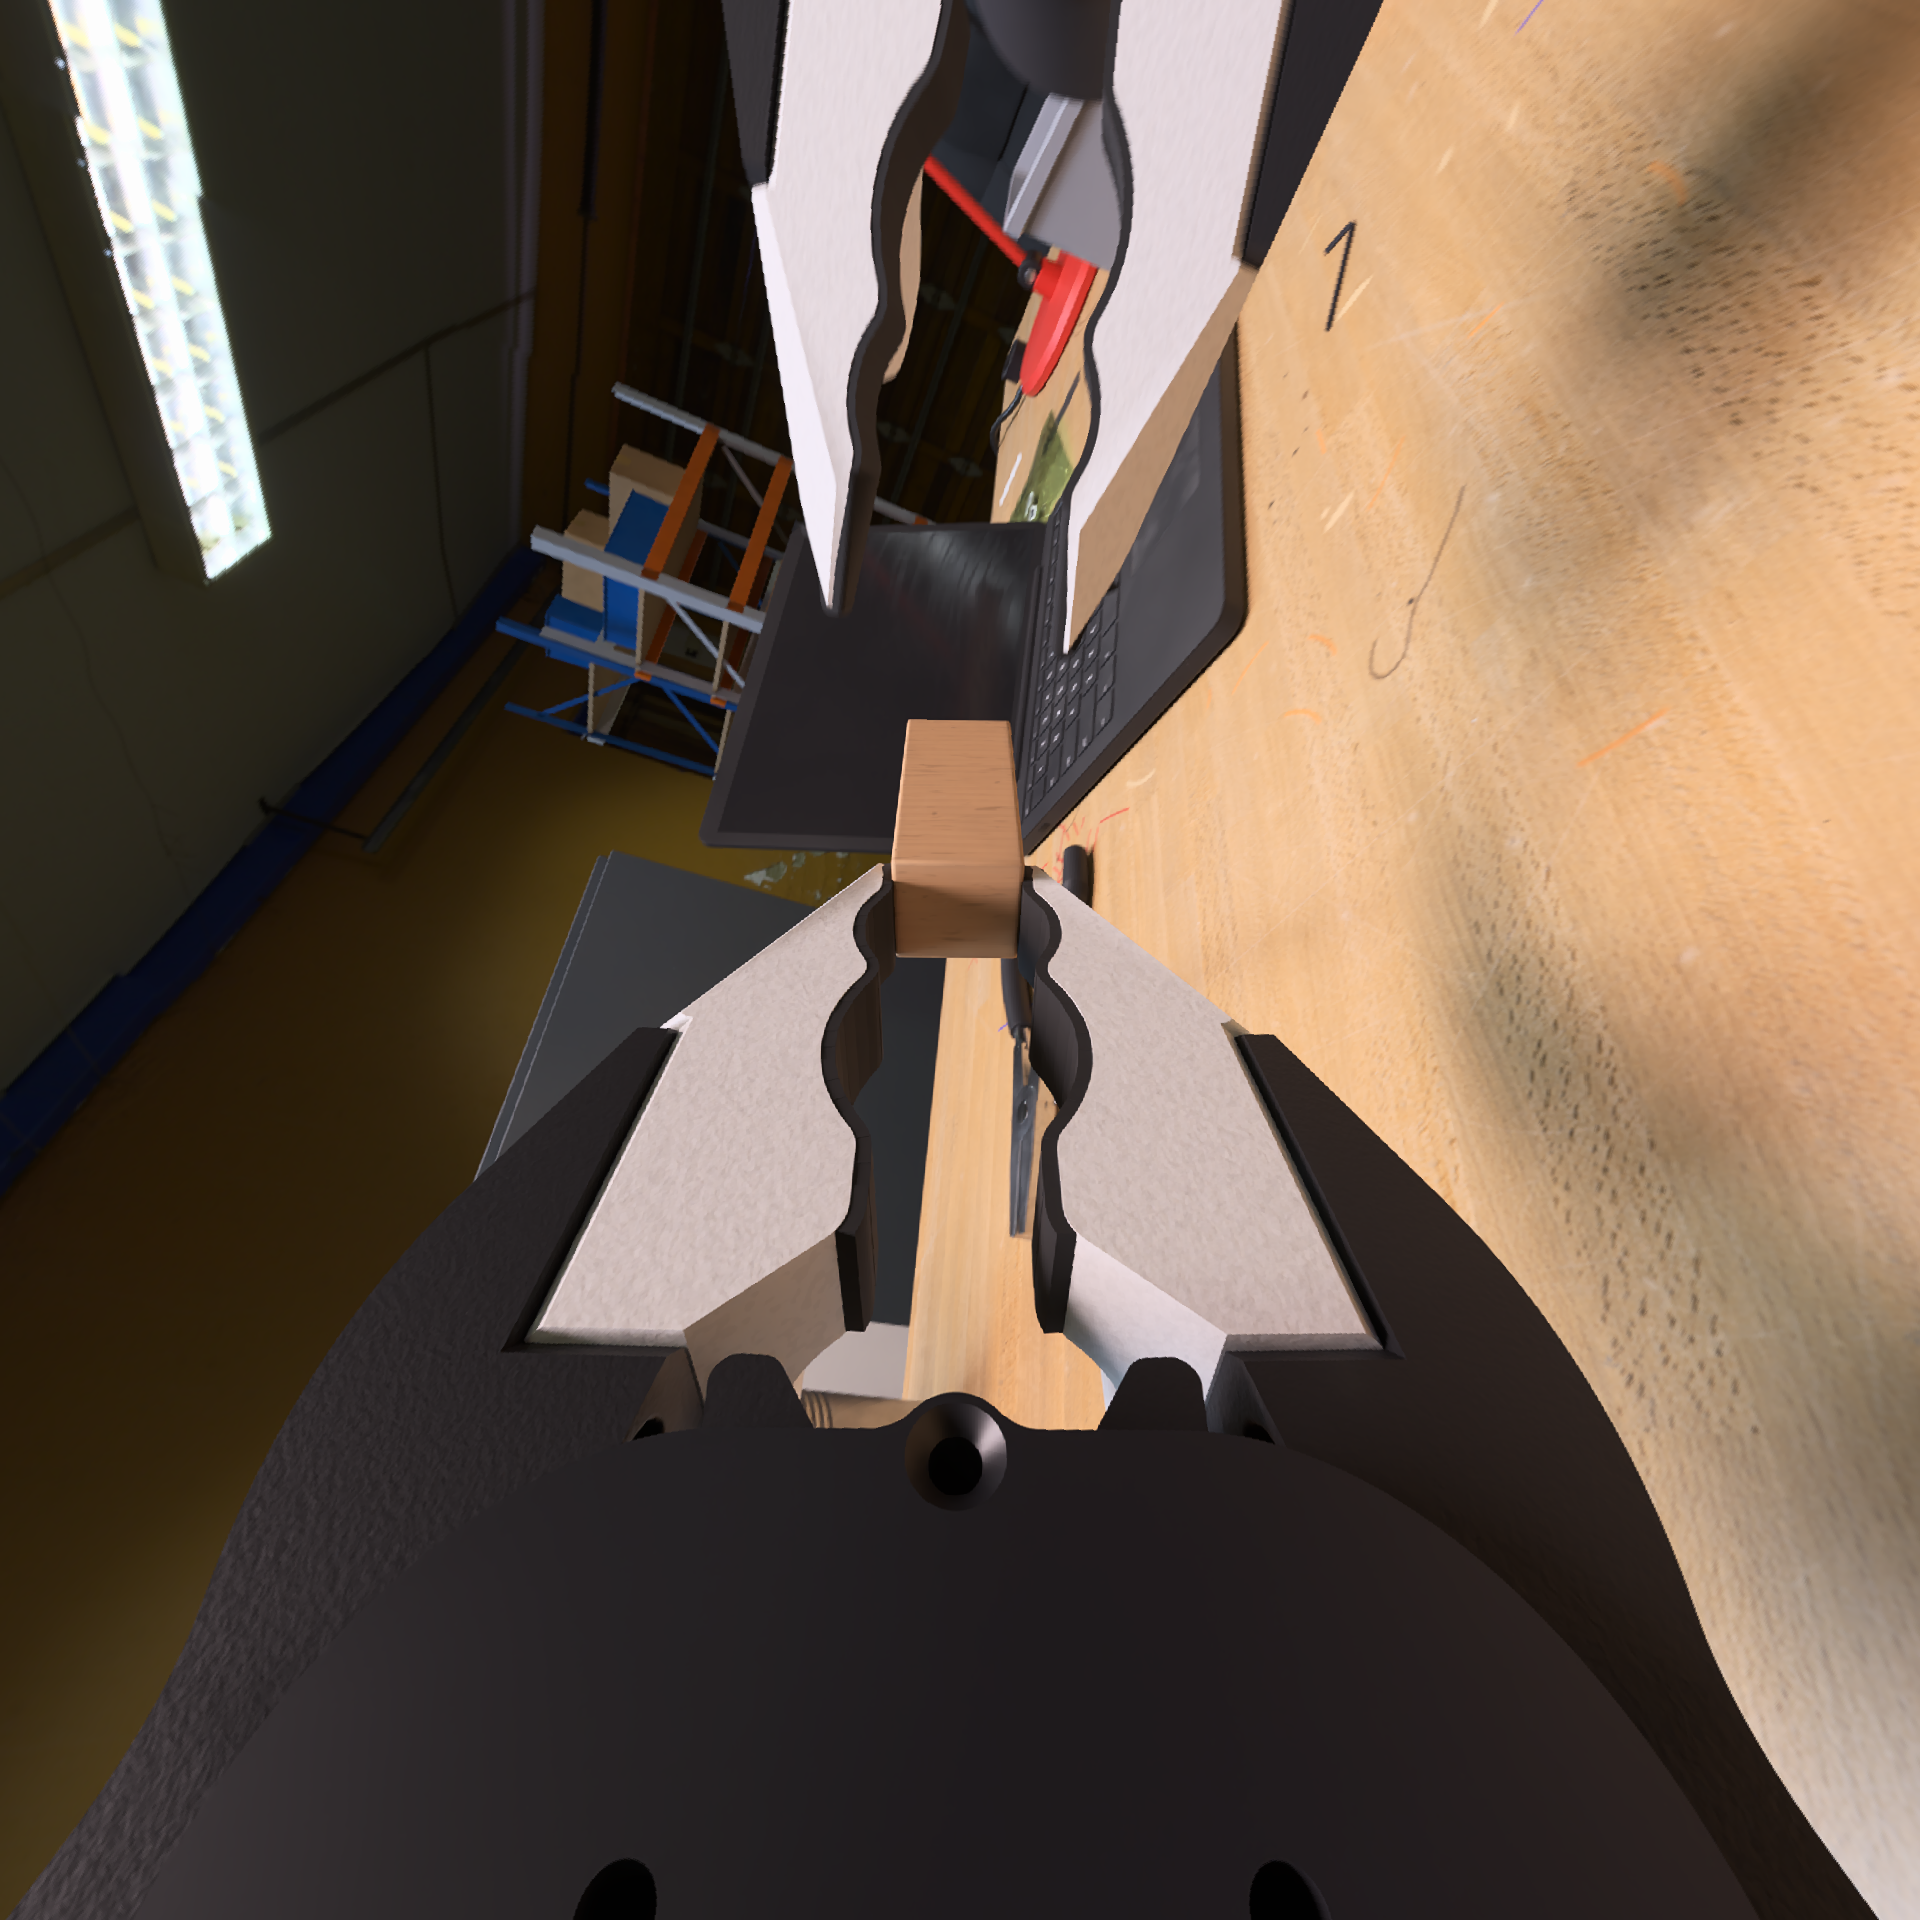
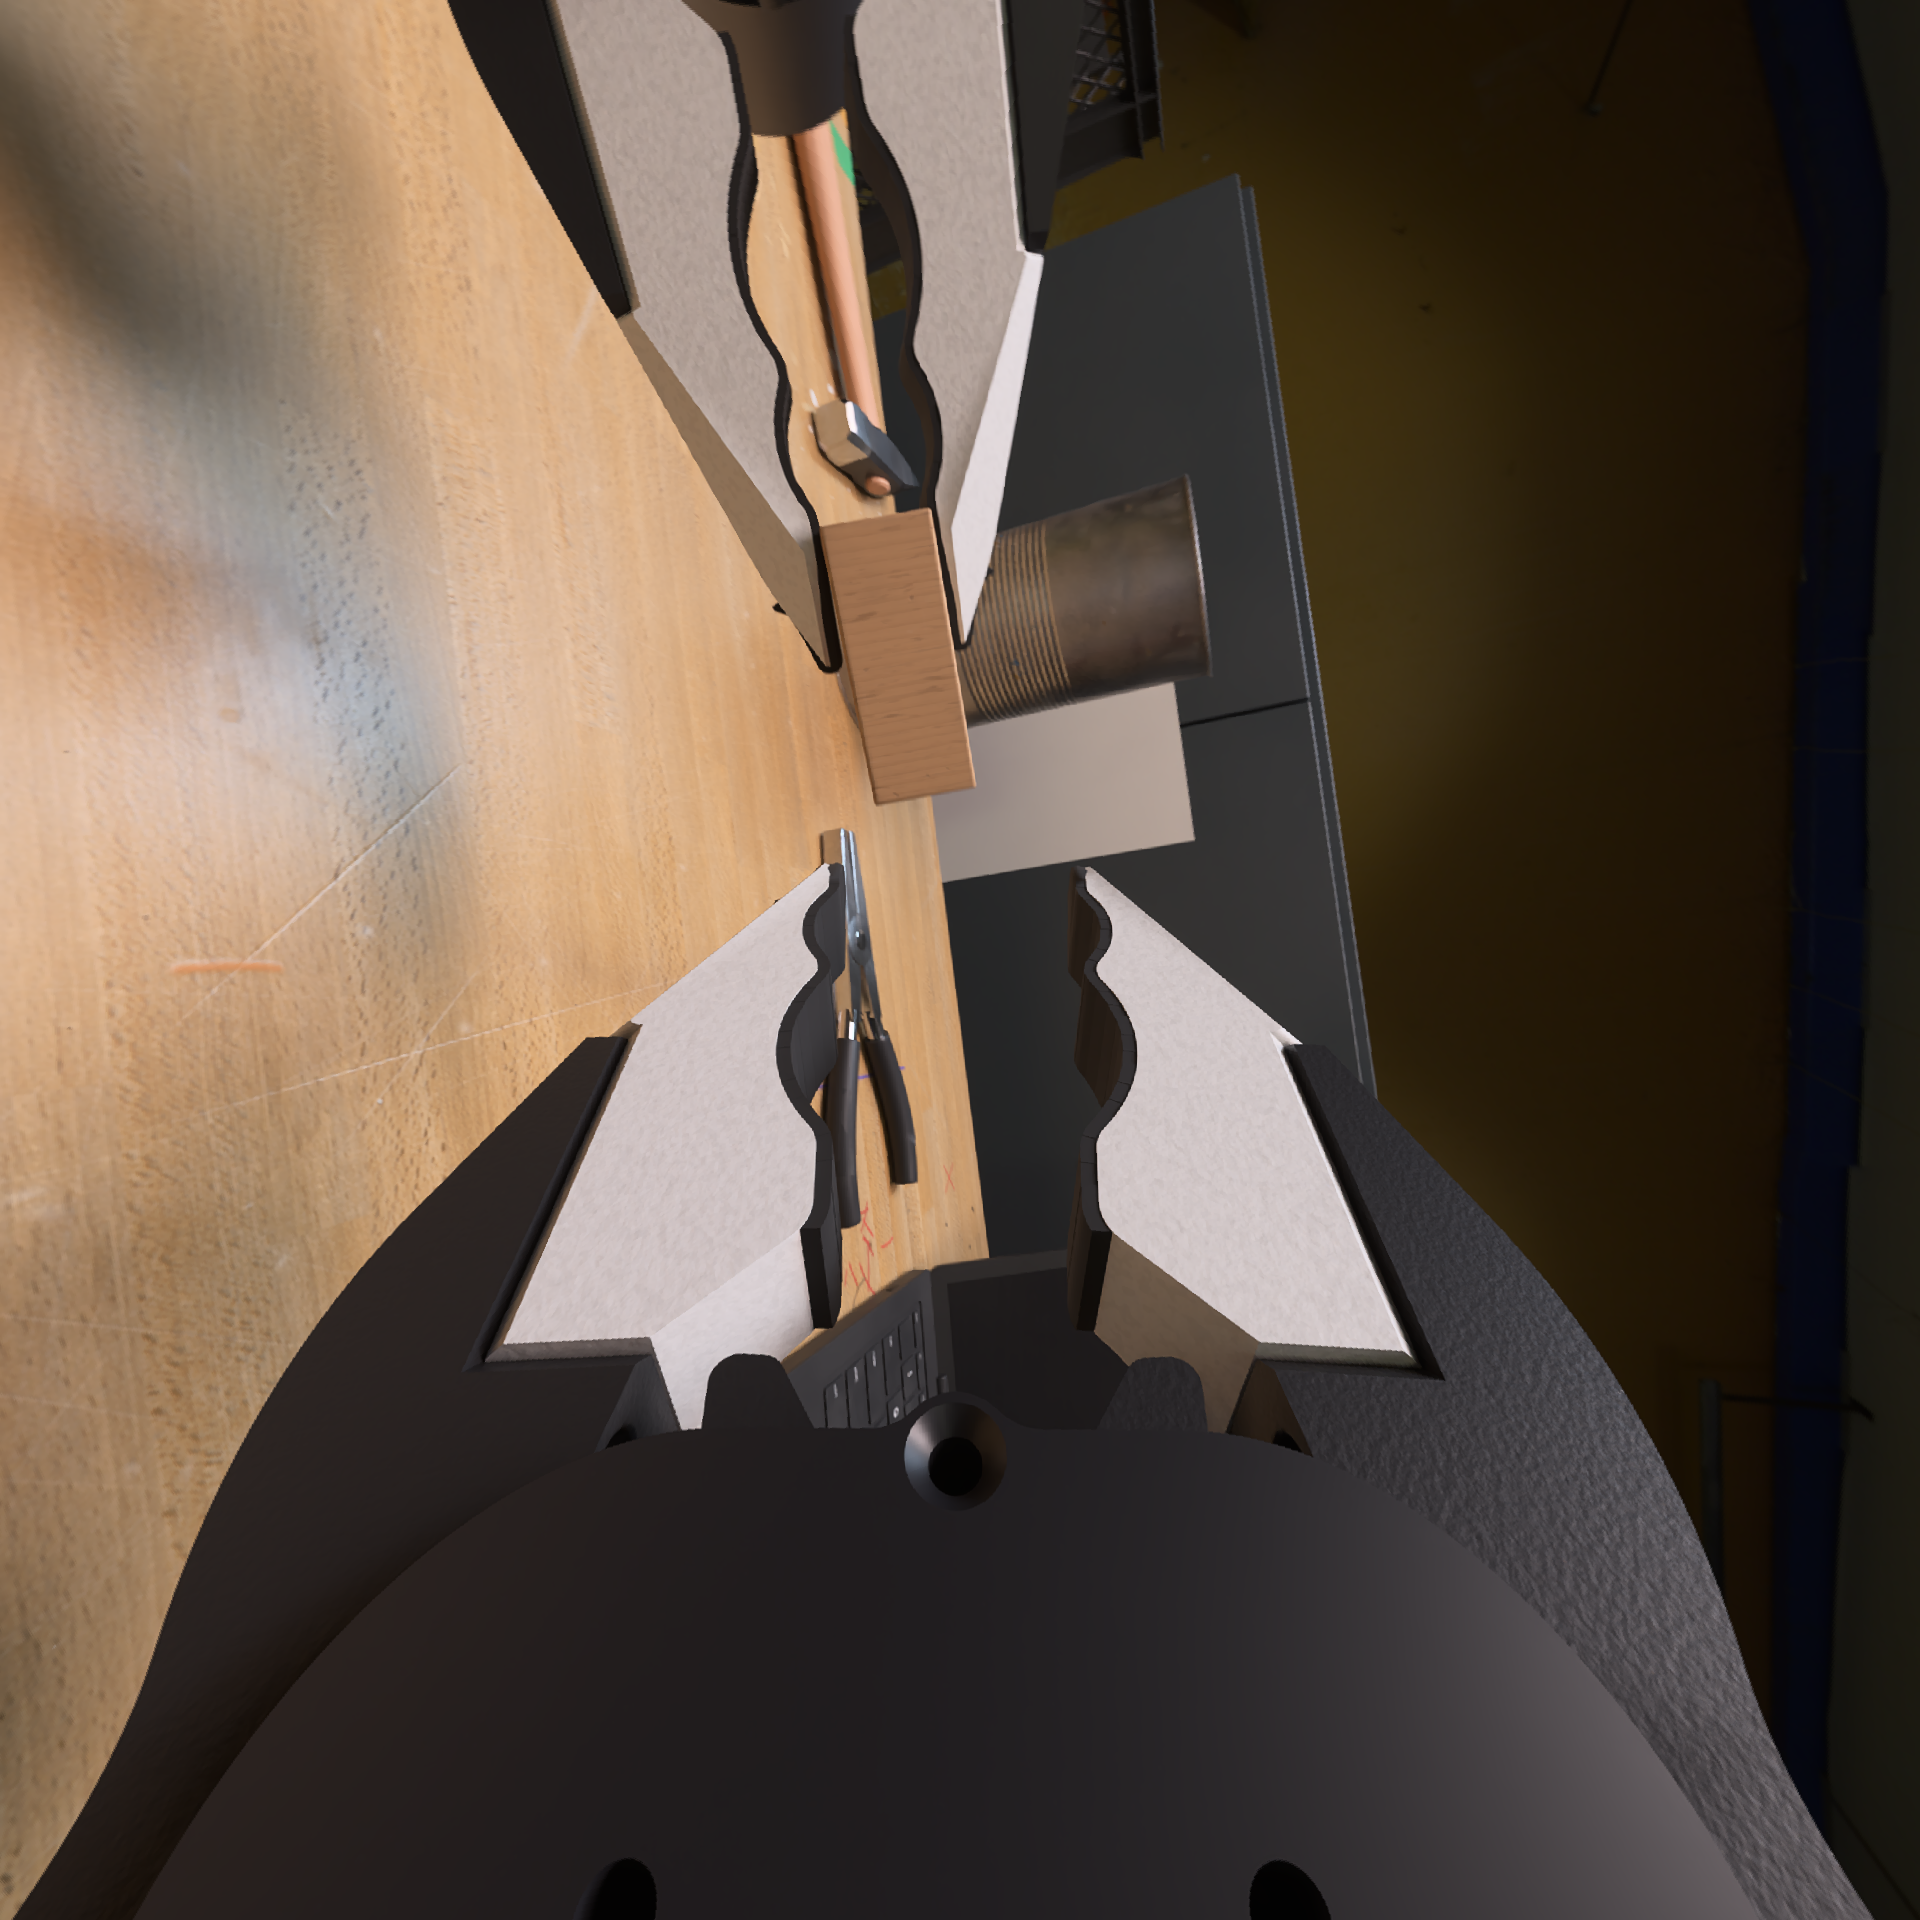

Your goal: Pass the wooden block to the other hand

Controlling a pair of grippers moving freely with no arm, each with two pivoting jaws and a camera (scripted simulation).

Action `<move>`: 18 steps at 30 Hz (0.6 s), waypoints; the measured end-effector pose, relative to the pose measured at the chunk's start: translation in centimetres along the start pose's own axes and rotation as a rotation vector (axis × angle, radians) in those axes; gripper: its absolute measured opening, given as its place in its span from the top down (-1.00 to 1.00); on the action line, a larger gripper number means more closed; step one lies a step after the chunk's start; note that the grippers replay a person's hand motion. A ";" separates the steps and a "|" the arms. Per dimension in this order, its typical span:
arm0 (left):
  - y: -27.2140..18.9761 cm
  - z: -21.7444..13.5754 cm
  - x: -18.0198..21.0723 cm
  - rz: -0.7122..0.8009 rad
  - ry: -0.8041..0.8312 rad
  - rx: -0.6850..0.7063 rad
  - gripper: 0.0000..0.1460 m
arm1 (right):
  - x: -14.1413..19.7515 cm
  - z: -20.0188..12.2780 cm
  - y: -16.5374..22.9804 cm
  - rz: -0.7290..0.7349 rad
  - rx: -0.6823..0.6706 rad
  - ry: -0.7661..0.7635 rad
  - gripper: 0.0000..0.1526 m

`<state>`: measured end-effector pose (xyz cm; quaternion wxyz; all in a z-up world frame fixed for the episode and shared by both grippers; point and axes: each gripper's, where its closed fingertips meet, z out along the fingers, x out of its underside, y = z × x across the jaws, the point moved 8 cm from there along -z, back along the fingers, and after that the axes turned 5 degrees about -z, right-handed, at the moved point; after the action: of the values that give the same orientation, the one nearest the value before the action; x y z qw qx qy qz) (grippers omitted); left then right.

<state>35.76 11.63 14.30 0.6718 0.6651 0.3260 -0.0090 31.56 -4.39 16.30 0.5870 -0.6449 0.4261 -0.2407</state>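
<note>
A light wooden block [image 1: 954, 831] sticks out forward from between the tips of my left gripper [image 1: 954, 899], which is shut on it above the workbench edge. In the right wrist view the same block [image 2: 902, 665] shows in the left gripper [image 2: 891, 613], which comes in from the top. My right gripper [image 2: 954, 883] is open and empty, its tips a short way from the block's free end. In the left wrist view the right gripper [image 1: 951, 608] faces the block from the top, open, with a gap between it and the block.
The scratched wooden workbench [image 1: 1507, 935] carries an open dark laptop [image 1: 1122, 665], black-handled pliers [image 2: 868, 1039], a hammer [image 2: 847, 343], a ribbed metal can [image 2: 1091, 613] and a pale box [image 2: 1070, 779]. A dark cabinet [image 2: 1195, 416] stands beside the bench. Shelving [image 1: 665, 592] stands far off.
</note>
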 end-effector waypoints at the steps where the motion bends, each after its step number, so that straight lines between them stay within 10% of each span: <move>1: 0.2 -0.1 0.1 -0.001 0.010 -0.009 0.69 | 0.0 -0.2 -0.2 0.004 0.009 0.008 0.43; 12: 0.1 0.2 -0.2 0.007 -0.002 0.013 0.69 | -0.7 1.6 0.6 -0.053 -0.002 -0.001 0.31; 18: -0.7 0.4 -1.0 0.028 -0.047 0.046 0.69 | -0.4 2.2 1.4 -0.104 -0.012 -0.068 0.58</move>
<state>34.79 10.77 14.08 0.6639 0.6845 0.3003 -0.0227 32.77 -2.72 14.62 0.5838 -0.6776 0.3735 -0.2463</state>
